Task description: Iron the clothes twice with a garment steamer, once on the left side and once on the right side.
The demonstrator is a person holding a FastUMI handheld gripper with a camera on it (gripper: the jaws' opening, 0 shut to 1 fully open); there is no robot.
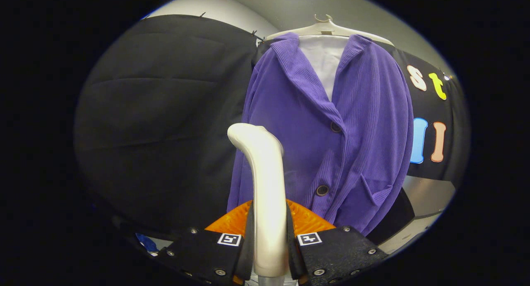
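One gripper (270,240), both fingers clamped on white garment steamer (265,182); purple jacket (331,133) beyond at one o'clock, hung on pale hanger (327,28).

You have the garment steamer (265,186) upright between the two fingers of the gripper (270,240), both pressing on its smooth cream handle; its curved head bends over toward the left at the top, in front of the garment's lower left half. You see the purple ribbed jacket (327,133) just beyond, hanging on a pale hanger (327,28); its collar lies open over a white lining; two dark buttons show down the front, and the hem drapes unevenly.
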